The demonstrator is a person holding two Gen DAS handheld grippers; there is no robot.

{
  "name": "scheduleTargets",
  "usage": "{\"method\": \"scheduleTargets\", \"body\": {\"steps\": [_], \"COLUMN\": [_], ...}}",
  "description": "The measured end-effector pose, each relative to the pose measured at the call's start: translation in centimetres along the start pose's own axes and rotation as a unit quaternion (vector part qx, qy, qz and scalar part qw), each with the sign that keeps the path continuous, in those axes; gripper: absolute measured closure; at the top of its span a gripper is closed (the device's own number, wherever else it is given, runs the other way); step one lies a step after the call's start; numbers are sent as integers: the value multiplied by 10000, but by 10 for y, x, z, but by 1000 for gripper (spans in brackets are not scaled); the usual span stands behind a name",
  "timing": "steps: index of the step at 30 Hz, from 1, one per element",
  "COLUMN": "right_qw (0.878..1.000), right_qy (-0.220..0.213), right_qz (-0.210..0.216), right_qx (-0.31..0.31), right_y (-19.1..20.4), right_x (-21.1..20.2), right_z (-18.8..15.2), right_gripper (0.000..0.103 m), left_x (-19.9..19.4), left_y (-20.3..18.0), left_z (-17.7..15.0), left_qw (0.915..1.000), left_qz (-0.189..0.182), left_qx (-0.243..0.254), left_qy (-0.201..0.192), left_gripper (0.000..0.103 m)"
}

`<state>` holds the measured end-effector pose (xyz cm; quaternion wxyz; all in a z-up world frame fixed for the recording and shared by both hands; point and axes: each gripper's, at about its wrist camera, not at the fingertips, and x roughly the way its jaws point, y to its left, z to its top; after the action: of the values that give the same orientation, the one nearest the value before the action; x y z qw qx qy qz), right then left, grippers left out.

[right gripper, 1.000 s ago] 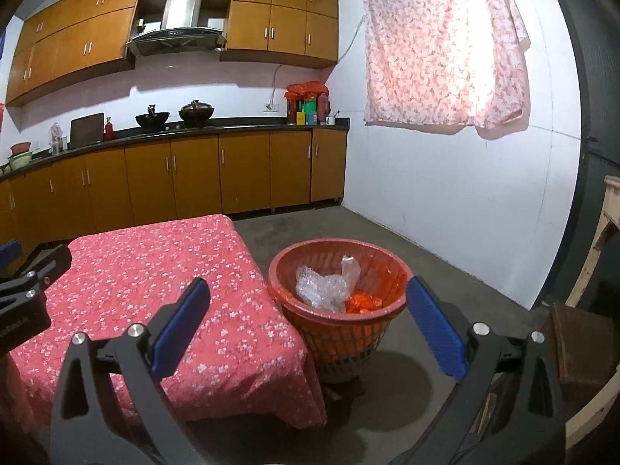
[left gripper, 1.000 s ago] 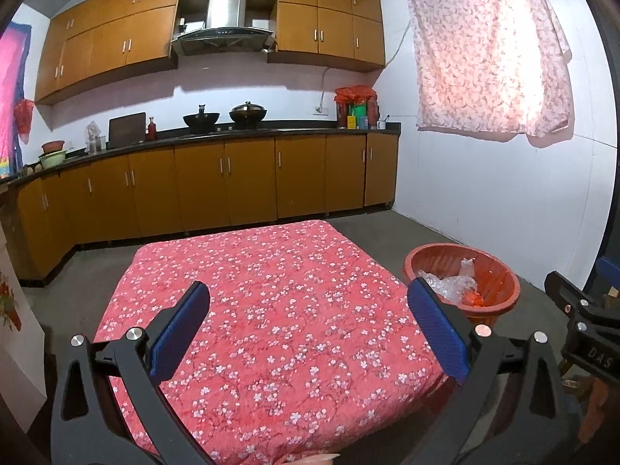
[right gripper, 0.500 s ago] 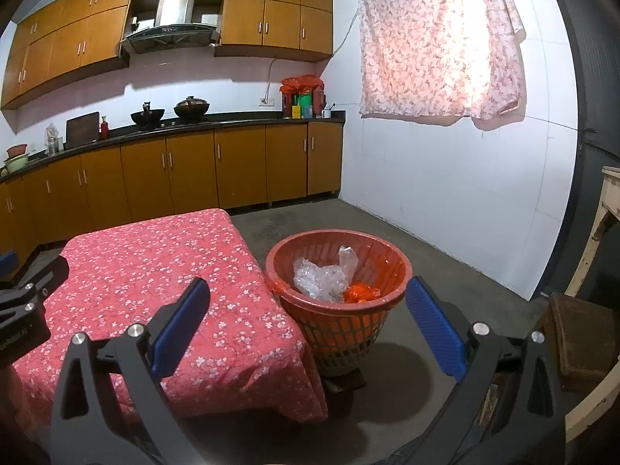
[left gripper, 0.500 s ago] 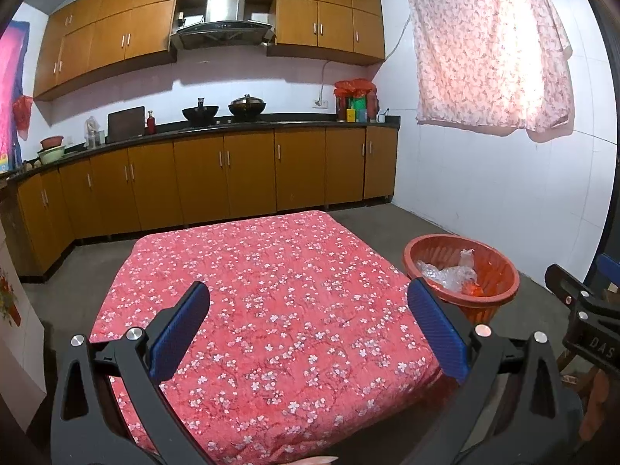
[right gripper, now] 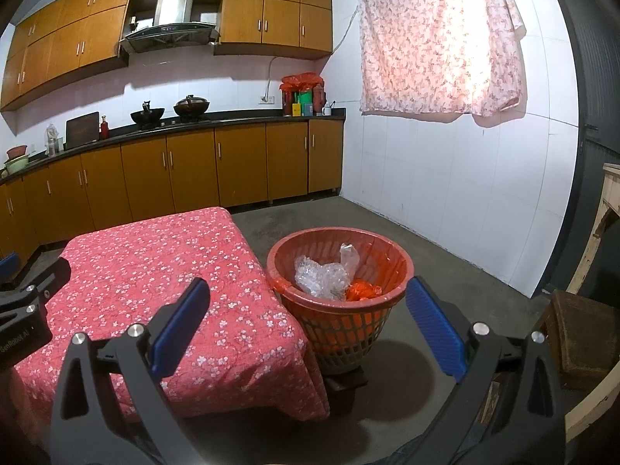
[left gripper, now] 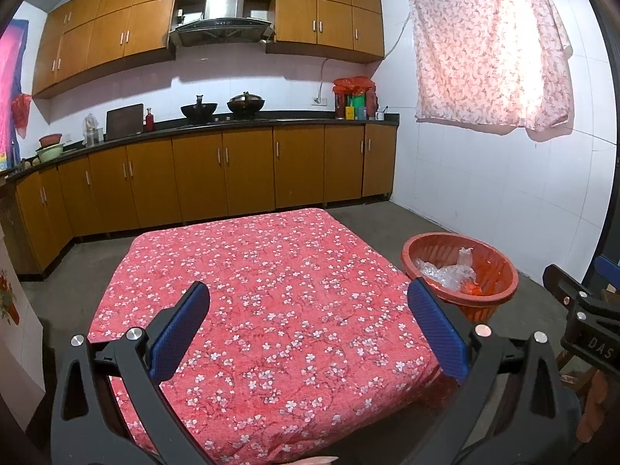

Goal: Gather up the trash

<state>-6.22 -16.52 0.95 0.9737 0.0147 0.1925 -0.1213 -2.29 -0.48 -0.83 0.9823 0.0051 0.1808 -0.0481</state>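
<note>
You are holding the left gripper (left gripper: 308,325) and right gripper (right gripper: 306,323) spread wide, gripping nothing. Trash is lying in the red basket (right gripper: 341,302) right of the table (left gripper: 263,294): crinkled clear plastic (right gripper: 319,277), likely light, soft, slippery. Pinch a bunched fold.

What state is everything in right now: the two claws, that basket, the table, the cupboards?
Left claw: open, holding nothing.
Right claw: open, holding nothing.
Red basket: upright on the floor beside the table, partly filled.
Clear plastic wrap: crumpled, inside the basket.
Orange bag: crumpled, inside the basket.
Table: covered by a floral cloth, nothing on it.
Cupboard doors: shut.
</note>
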Motion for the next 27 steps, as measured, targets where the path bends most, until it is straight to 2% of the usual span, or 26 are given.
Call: {"method": "scheduleTargets", "body": {"steps": [27], "right_qw": [9999], "right_qy": [92], "right_qz": [38], "right_qx": [43], "right_y": [0], "right_x": [9], "right_z": [-2], "right_gripper": [4], "left_x": [3], "left_y": [0], "left_z": [0], "left_qw": [10000], "left_qz": [0], "left_qx": [6], "left_qy": [42], "left_gripper": [2]}}
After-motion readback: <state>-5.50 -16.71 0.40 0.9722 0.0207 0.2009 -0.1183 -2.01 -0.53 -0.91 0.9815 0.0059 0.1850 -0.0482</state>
